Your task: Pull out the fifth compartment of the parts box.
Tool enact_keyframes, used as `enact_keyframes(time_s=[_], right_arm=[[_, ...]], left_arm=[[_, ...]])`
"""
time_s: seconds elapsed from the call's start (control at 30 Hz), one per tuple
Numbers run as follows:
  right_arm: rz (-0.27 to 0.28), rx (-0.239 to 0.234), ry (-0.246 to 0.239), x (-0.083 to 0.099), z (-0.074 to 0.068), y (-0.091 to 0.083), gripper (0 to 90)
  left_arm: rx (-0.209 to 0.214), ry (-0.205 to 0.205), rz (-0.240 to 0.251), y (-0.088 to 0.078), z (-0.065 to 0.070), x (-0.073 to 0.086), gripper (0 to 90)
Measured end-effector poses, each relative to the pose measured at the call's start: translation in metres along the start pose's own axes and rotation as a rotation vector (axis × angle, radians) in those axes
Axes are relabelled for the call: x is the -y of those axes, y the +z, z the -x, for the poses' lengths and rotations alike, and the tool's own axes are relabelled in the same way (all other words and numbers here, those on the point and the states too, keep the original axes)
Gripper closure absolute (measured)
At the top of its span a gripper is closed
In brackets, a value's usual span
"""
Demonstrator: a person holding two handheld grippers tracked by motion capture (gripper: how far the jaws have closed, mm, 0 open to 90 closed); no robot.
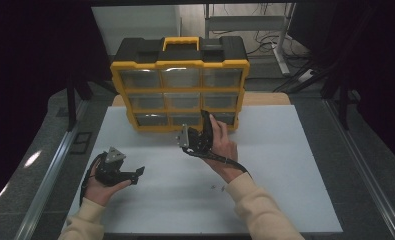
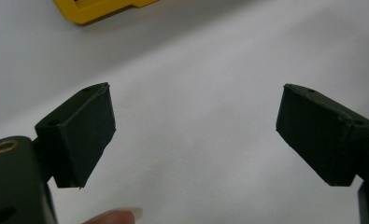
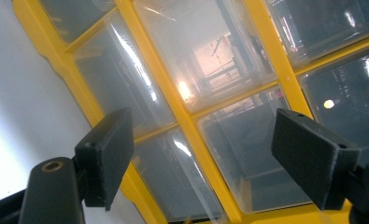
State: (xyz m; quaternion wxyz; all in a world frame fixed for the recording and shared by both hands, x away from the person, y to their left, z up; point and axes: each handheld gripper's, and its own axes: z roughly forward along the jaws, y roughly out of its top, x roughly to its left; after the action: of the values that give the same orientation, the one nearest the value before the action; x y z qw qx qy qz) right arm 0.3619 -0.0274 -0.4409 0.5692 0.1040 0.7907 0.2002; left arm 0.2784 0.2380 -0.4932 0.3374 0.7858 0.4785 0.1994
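Note:
A yellow and black organizer case [image 1: 180, 85] with clear drawer fronts stands upright at the back of the white table [image 1: 285, 165]. My right gripper [image 1: 203, 117] is held just in front of the case's bottom row, open, with nothing between its pads. In the right gripper view the clear drawers [image 3: 247, 149] and the yellow frame [image 3: 182, 116] lie close ahead of the open right gripper [image 3: 219, 158]. My left gripper [image 1: 137, 172] rests low over the table at the front left, open and empty. The left gripper [image 2: 196, 135] faces bare white table, with a corner of the case [image 2: 98, 9] at the top.
A few small dark bits [image 1: 217, 188] lie on the table near the right forearm. Metal rails [image 1: 50, 175] run along both sides of the table. A stand and cables [image 1: 280, 45] sit behind the case.

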Motion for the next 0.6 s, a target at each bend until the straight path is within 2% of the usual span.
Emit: enact_keyframes(time_s=[0.33,0.4,0.43,0.47,0.6], right_arm=[[0.003,0.012,-0.015,-0.005,0.004,0.006,21.9],[0.008,0.016,-0.004,-0.005,0.003,0.007,22.0],[0.007,0.019,-0.008,-0.006,0.003,0.008,22.1],[0.002,0.019,-0.035,-0.007,0.005,0.01,22.2],[-0.002,0.025,-0.041,-0.009,0.007,0.013,22.5]], left_arm=[[0.002,0.002,-0.002,0.0,-0.001,0.0,12.3],[0.001,0.004,-0.004,0.0,-0.001,0.0,12.3],[0.0,0.004,-0.004,0.0,-0.001,0.0,12.3],[0.001,0.004,-0.004,0.0,-0.001,0.0,12.3],[0.002,0.005,-0.005,0.001,-0.001,0.0,12.3]])
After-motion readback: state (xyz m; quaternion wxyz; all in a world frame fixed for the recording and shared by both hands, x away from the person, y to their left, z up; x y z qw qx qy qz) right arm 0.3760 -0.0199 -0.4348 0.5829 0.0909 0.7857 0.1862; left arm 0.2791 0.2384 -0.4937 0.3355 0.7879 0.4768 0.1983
